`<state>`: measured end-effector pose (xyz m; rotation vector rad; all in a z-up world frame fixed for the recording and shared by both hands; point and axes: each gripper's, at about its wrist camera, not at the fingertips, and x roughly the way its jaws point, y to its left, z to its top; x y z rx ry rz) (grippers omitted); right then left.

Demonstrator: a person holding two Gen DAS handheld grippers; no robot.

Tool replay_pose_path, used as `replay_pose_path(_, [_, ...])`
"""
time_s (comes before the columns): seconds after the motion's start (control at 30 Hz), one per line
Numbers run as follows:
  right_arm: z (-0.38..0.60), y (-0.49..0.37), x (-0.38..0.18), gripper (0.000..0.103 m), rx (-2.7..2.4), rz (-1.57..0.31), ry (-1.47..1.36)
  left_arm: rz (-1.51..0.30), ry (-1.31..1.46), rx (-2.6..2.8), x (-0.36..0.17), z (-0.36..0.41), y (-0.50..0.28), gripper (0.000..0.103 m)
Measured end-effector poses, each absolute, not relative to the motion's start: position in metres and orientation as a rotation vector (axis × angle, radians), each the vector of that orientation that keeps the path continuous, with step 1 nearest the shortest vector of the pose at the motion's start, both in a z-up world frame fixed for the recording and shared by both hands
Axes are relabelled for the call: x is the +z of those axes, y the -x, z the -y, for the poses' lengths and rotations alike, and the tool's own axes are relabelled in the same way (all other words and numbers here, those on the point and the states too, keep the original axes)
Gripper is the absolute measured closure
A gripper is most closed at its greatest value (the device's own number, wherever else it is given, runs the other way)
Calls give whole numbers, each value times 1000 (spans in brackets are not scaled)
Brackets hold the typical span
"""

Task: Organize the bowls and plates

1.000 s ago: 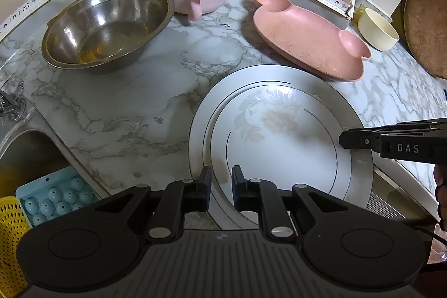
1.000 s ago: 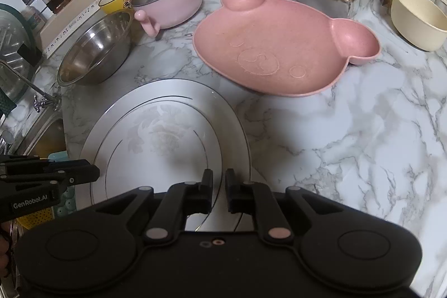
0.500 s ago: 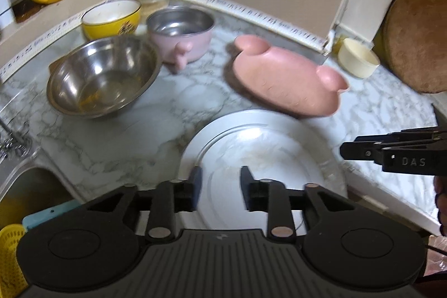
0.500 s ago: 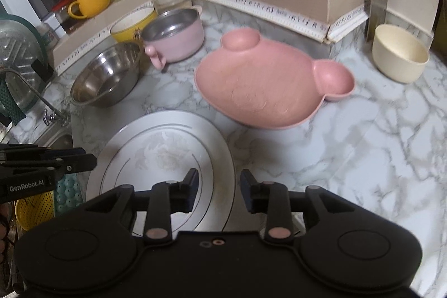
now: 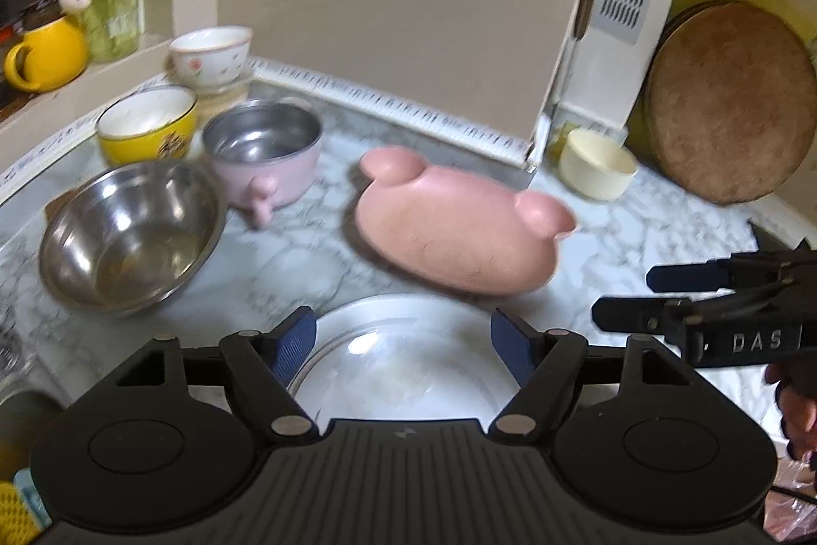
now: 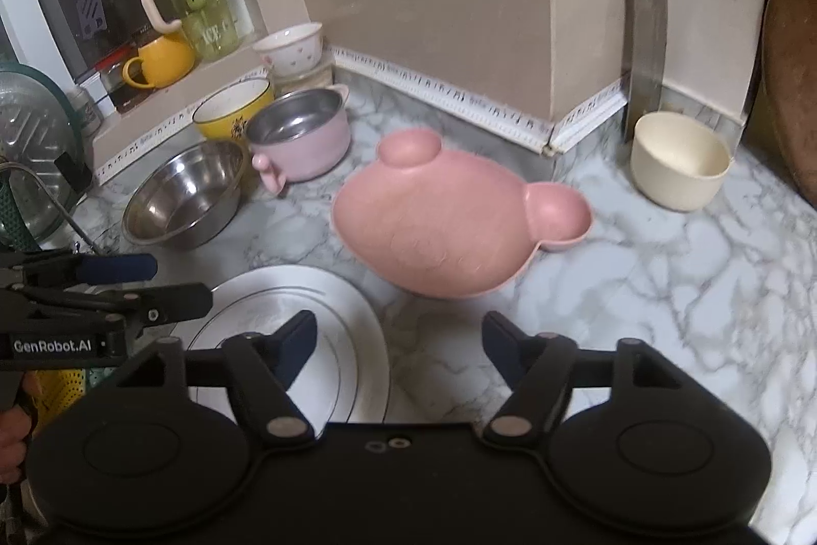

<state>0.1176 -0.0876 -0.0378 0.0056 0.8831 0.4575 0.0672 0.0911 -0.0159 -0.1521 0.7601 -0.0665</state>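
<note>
Both claws, left claw (image 5: 403, 343) and right claw (image 6: 398, 340), were opening, empty, above the white plate (image 5: 408, 330). A good next grasp would take the pink bear plate (image 6: 439, 228) by its near rim, level.

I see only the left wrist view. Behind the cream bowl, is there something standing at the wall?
Observer: Yes. A cleaver stands upright against the wall just behind the cream bowl.
Operator: What is left of the steel bowl? My view ends there.
Observer: A tap and, behind it, a round glass lid with a green rim.
Operator: Is the right gripper carrying anything?
Observer: No. The right gripper has nothing between its fingers; its jaws are opening above the counter, beside the white plate.
</note>
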Motion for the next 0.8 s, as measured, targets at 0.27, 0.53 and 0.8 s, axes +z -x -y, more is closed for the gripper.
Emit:
replay_pose_path(0.27, [100, -121, -31, 5, 389, -818, -12, -654, 103, -103, -8, -81, -87, 25])
replay_pose_path(0.53, [109, -131, -32, 0, 299, -750, -6, -629, 49, -130, -13, -76, -124, 24])
replay_pose_path(0.8, [115, -154, -47, 0, 206, -750, -11, -717, -53, -153, -32, -75, -176, 24])
